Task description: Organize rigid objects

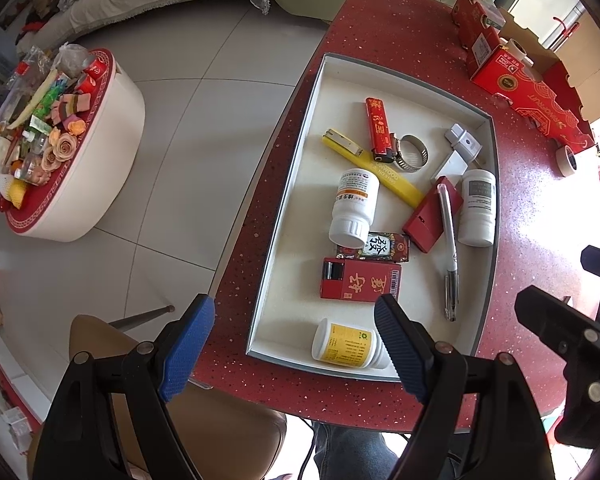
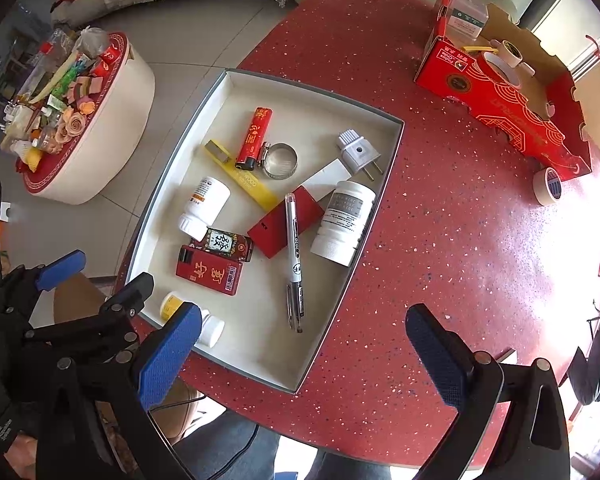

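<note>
rigid objects are lying loose in the shallow white tray (image 2: 394, 136) on the speckled red table (image 2: 440, 240), and both grippers are hovering short of its near rim with jaws spread wide and nothing between them: the left gripper (image 1: 296, 344) over the near left corner, the right gripper (image 2: 304, 348) over the near right edge. everything small is sitting inside the tray already, yet at mixed angles, some pieces overlapping, so the scene is fitting either a gathered-but-unsorted pile or a finished collection; the pictures are not settling which. a clear plastic pen (image 2: 294, 256) is lying across a flat red box (image 2: 286, 222); a white pill bottle (image 1: 354, 208) is resting its ribbed cap on a glossy dark pack (image 1: 376, 246), just above a red cigarette pack (image 1: 360, 280). a yellow-labelled bottle (image 1: 350, 344) is lying on its side at the near rim, a grey-labelled bottle (image 2: 342, 224) against the right wall. a glossy red lighter (image 2: 254, 140) is touching a shiny metal hose clamp (image 2: 280, 160) and crossing a flat yellow stick (image 1: 374, 170); a grey plug adapter (image 2: 358, 152) is showing bare prongs. a red cardboard carton (image 2: 512, 104) and a tape roll (image 2: 548, 186) are standing well apart.
</note>
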A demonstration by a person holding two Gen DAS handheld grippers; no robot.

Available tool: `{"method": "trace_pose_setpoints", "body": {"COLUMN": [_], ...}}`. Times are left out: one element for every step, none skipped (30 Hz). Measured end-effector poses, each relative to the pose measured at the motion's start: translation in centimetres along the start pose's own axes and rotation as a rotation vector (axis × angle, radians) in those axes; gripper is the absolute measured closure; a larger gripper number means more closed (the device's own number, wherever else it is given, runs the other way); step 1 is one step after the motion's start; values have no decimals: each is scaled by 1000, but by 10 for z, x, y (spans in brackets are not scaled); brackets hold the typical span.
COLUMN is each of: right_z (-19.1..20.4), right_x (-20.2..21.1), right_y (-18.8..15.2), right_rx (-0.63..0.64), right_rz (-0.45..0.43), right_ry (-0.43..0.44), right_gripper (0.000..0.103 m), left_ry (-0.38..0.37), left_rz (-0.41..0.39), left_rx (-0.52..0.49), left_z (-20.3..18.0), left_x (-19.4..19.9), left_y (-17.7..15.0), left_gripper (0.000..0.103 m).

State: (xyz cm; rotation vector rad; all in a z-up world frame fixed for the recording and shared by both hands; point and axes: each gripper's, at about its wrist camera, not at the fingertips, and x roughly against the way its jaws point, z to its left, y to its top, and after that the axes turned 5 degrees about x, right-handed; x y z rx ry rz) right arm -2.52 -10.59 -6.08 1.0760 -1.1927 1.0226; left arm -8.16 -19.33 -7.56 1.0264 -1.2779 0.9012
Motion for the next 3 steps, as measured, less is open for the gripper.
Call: {"method": "trace_pose_setpoints", "body": {"right_z": [0, 0, 1], "right_x": [0, 0, 0], "right_y": [0, 0, 0], "right_rx": [1, 2, 4], "right_rz": [1, 2, 2], "right_ry": [0, -1, -2], "right_gripper": [0, 0, 0], "left_ry": [-13, -25, -31], "left_rz": [-14, -31, -39], "left_rx": [5, 8, 6], "left_z": [1, 2, 3], "left_x": [2, 5, 8], "left_y": [-1, -1, -2], "left_gripper": [18, 18, 18]}}
